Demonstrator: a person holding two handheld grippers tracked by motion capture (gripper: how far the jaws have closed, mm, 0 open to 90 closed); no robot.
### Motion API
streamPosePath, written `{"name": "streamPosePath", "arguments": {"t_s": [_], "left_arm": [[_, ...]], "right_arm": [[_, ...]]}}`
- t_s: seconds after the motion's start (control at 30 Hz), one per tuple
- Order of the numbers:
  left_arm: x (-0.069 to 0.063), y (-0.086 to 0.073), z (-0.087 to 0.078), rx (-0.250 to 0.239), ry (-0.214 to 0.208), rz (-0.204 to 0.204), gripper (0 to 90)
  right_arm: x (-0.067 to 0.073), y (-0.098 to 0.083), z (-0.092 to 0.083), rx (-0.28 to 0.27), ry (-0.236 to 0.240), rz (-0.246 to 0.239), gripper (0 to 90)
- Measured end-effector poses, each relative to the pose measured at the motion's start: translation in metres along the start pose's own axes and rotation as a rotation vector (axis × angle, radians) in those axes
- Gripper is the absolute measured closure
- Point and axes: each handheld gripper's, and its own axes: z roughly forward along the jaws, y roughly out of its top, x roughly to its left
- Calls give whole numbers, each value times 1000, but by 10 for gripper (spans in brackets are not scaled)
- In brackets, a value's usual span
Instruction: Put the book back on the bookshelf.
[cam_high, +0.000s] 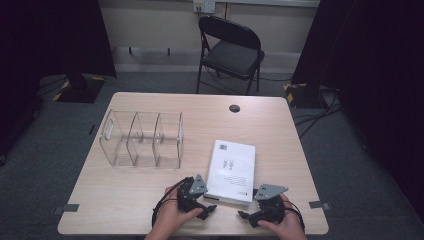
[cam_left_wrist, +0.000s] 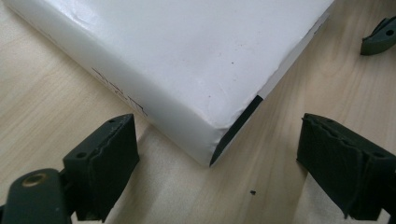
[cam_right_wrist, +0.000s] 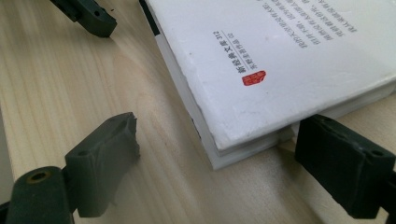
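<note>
White book (cam_high: 231, 171) lies beside a clear divider rack (cam_high: 142, 139), between spread, empty left gripper (cam_high: 209, 210) and right gripper (cam_high: 243, 215).

From above, my counter (cam_high: 150, 197) is evenly and softly lit while the room around it falls dark. Up close, the white book (cam_left_wrist: 187, 51) glares nearly featureless, my tongs' near parts blur, and soft shadows lie beneath them.

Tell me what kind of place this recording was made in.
Probably a lab or studio set up for recording. A light wooden table stands on grey carpet, dark curtains hang at both sides, cables run across the floor, and a black folding chair sits against a bare wall.
</note>
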Motion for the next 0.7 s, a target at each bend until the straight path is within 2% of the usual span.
{"name": "streamPosePath", "arguments": {"t_s": [0.13,0.23,0.3,0.4,0.43,0.47,0.5,0.57,0.63,0.7], "left_arm": [[0,1,1,18,-9,8,96],[-2,2,4,36,-33,31,13],[-2,2,3,44,-31,36,0],[-1,1,3,33,-42,36,0],[-1,2,2,43,-44,47,0],[0,2,1,51,-44,44,2],[0,2,1,51,-44,44,7],[0,4,1,65,-31,32,15],[0,5,2,52,-24,19,35],[1,6,1,57,-20,19,92]], "right_arm": [[0,0,0,0,0,2,120],[0,0,0,1,0,0,122],[-1,1,0,3,4,0,137],[-4,1,-2,4,-3,6,218],[-4,1,-2,4,-3,6,218],[-6,1,-4,1,-13,14,305],[-6,1,-4,1,-13,14,305],[-10,0,-7,-11,-28,36,399],[-12,-1,-7,-25,-24,61,418],[-12,0,-7,-24,-28,70,433]]}}
